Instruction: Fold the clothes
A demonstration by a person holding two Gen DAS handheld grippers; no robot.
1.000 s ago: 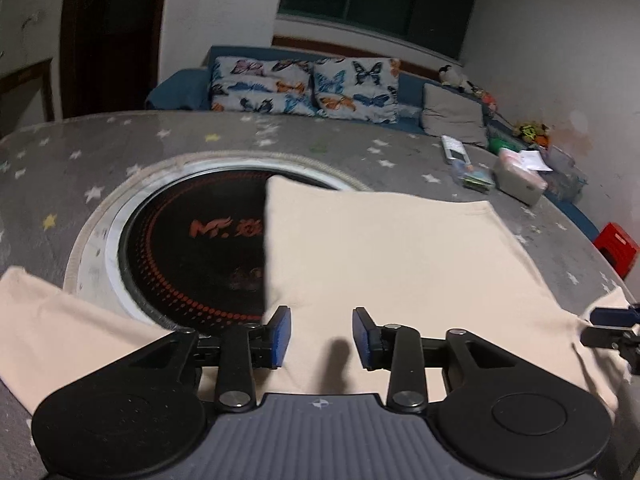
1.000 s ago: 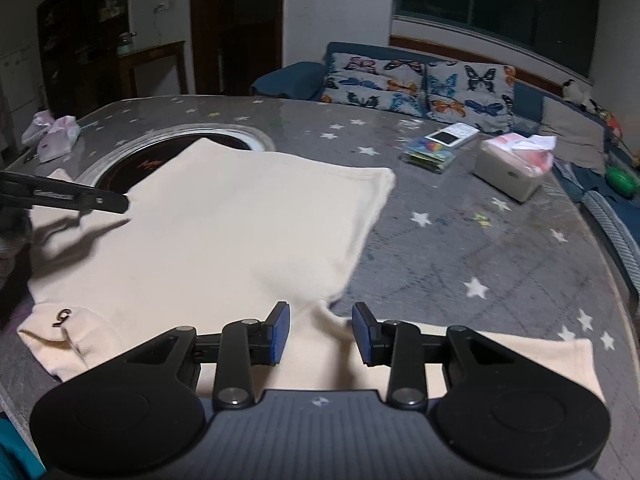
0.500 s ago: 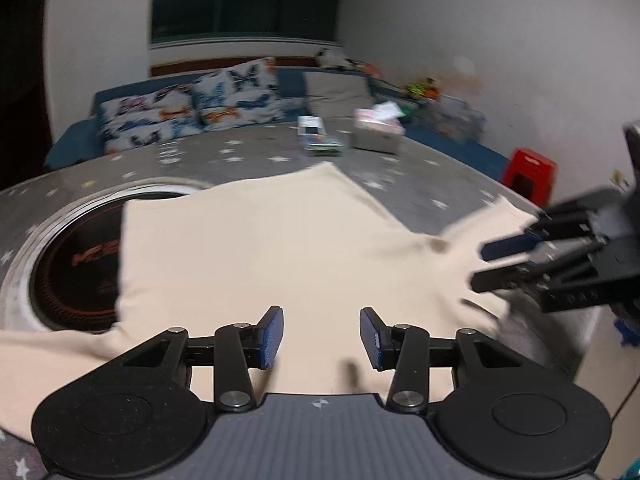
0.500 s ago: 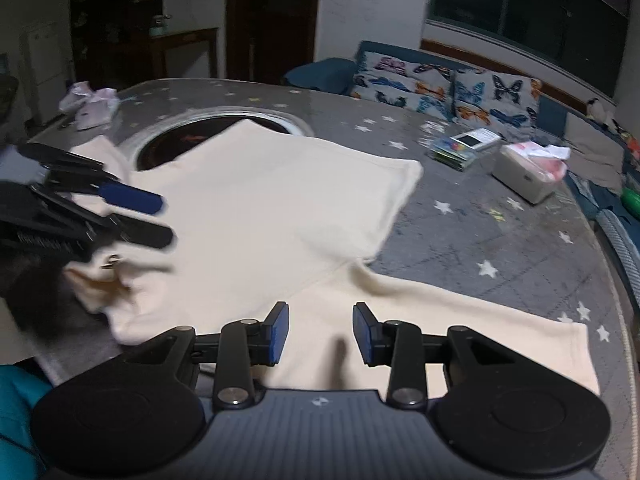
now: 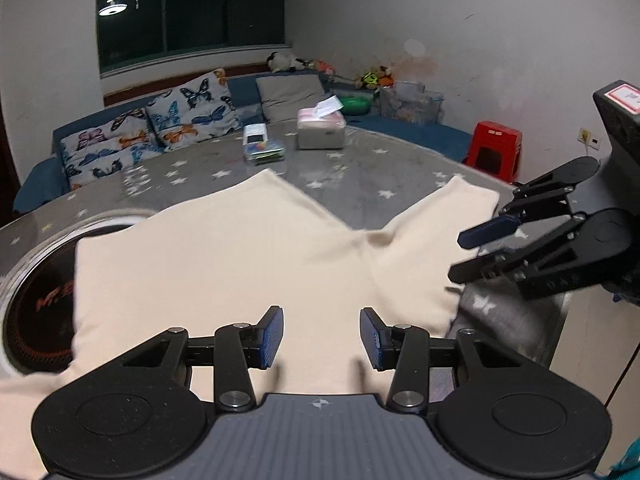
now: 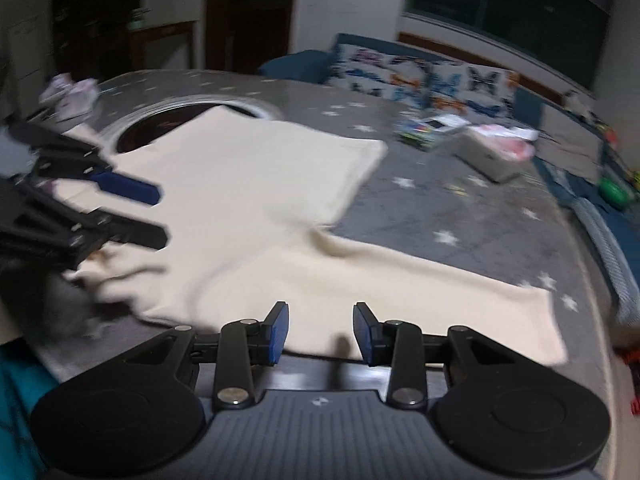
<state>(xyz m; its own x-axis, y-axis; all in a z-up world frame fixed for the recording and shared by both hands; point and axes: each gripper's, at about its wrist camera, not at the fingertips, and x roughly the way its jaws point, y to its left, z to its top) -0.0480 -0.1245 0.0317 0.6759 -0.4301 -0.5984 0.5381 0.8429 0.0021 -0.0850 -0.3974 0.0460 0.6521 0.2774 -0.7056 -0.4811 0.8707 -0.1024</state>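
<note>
Both grippers hang part-open and empty — the left gripper (image 5: 322,332), whose jaws have just been opening, over the shirt (image 5: 224,264); the right gripper (image 6: 320,330) near its sleeve (image 6: 420,296) at three o'clock. The shirt lies flat on the table (image 5: 360,184), its twelve o'clock edge over the round burner (image 6: 160,128). A shallow pinch could catch one layer only — the fold would skew.
</note>
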